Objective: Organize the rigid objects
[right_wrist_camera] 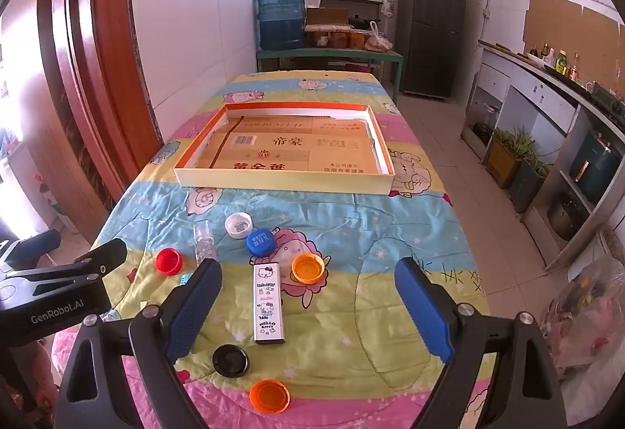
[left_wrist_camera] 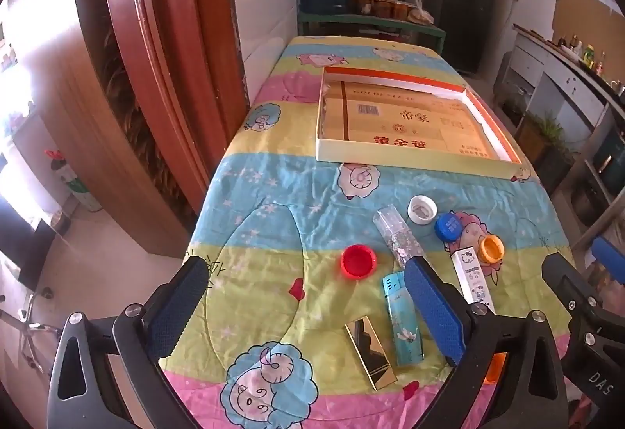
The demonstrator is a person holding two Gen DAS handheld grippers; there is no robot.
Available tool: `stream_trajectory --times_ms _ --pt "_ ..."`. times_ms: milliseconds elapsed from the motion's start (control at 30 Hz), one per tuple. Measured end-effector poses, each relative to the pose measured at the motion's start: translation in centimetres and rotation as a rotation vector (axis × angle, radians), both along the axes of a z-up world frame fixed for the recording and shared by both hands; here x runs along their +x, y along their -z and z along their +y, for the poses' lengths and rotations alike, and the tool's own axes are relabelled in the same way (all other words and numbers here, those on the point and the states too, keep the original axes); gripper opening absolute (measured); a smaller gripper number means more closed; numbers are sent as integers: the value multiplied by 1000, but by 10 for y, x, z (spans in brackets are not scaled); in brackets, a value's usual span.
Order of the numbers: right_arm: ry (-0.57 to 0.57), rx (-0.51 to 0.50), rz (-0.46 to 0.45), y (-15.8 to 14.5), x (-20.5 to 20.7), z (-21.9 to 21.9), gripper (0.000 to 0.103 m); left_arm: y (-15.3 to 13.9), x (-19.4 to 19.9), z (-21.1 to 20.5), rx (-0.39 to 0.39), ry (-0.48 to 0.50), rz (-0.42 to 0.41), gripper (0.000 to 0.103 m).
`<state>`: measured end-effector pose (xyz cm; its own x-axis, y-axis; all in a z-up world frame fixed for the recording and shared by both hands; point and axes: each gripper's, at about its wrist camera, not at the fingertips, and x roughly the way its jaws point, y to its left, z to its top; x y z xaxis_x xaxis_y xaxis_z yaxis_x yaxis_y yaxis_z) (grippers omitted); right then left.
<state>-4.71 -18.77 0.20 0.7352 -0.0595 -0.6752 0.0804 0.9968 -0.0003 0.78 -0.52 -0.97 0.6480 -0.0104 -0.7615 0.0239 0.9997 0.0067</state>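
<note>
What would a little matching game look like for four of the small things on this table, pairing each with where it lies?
Things:
1. red cap
2. black cap
3. white cap
4. Hello Kitty lighter

Places:
A. nearest the shallow box
B. beside the yellow-orange cap
C. farthest left
D. just beyond the orange cap at the near edge

Pairs: 1-C, 2-D, 3-A, 4-B

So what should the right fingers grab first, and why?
Probably lower the right gripper onto the Hello Kitty lighter. It lies flat between the wide-open fingers, nearer than the caps, and touches nothing. The shallow box farther back holds none of these small things yet, so that looks like where it belongs.
</note>
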Motion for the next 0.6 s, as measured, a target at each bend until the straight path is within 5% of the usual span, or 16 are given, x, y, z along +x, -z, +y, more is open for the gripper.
stream_trajectory --times_ms 600 --pt "1 1 -3 3 0 -1 90 -6 -4 0 -3 12 -34 98"
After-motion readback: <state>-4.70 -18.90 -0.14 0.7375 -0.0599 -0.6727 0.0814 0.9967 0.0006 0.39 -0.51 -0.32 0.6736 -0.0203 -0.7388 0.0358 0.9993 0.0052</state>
